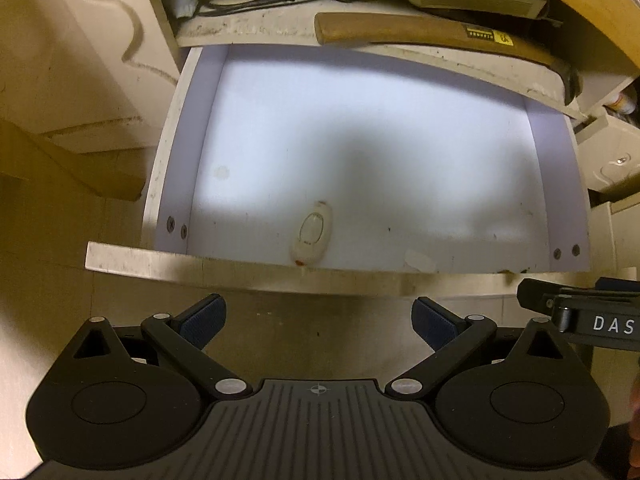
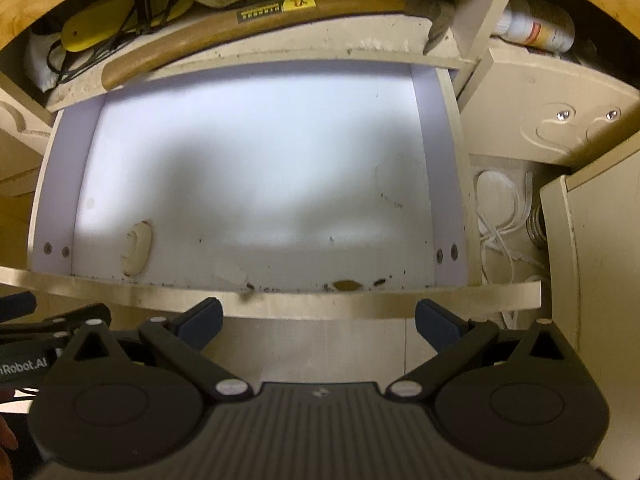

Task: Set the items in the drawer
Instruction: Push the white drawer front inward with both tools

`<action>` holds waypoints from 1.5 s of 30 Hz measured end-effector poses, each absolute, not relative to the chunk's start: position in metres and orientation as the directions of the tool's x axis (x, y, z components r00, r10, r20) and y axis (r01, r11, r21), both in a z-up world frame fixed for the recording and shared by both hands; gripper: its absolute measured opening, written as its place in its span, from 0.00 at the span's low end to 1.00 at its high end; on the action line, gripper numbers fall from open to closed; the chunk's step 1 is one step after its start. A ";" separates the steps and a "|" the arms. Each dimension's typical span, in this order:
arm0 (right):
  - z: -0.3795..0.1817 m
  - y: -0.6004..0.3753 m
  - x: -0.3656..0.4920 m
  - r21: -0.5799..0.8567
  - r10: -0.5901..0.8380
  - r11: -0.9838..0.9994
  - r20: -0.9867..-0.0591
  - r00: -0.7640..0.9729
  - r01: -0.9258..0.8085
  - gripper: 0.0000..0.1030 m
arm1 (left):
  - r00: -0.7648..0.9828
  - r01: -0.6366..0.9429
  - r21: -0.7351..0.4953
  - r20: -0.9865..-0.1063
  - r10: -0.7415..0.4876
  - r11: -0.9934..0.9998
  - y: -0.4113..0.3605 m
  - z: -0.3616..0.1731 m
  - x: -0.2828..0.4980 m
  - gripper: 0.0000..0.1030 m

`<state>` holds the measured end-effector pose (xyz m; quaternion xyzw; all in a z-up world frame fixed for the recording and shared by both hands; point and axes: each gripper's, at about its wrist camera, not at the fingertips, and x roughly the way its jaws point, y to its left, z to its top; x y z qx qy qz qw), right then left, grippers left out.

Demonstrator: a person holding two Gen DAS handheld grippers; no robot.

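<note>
Your left gripper (image 1: 319,322) & right gripper (image 2: 319,320) both hang w/ fingers spread, empty, just before the pulled-out white wooden drawer (image 1: 404,280), where a small cream oval remote (image 1: 311,234) lies front-left, under the wooden-handled axe (image 1: 432,36) on the shelf above.

the back of the drawer (image 1: 360,128) runs under the shelf (image 1: 400,54), so its rear wall is hidden, and glare washes out its floor. the small oval thing (image 1: 311,234) near the front wall is too blurred to name. the axe (image 1: 420,34) head is partly cut by the shelf edge. in the right wrist view the bottle (image 2: 536,30) label cannot be read, and the left tool (image 2: 24,332) runs off the frame edge.
</note>
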<state>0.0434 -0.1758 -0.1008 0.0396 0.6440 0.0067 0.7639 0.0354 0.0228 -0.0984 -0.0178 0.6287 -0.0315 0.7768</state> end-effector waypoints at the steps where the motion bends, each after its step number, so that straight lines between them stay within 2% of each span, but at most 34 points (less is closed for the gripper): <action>1: -0.101 -0.175 0.042 0.068 0.060 0.997 -0.984 0.168 0.040 1.00 | 0.206 0.027 -0.067 -0.976 -0.071 0.997 0.023 -0.098 0.034 0.99; 27: -0.143 -0.166 0.041 0.048 0.046 0.998 -0.996 0.073 0.029 1.00 | 0.120 0.049 -0.009 -0.993 -0.015 0.999 0.017 -0.139 0.038 0.99; 45: -0.148 -0.164 0.053 0.026 0.023 0.999 -0.996 0.087 0.027 1.00 | 0.145 0.045 0.008 -0.989 0.001 0.999 0.016 -0.140 0.048 0.99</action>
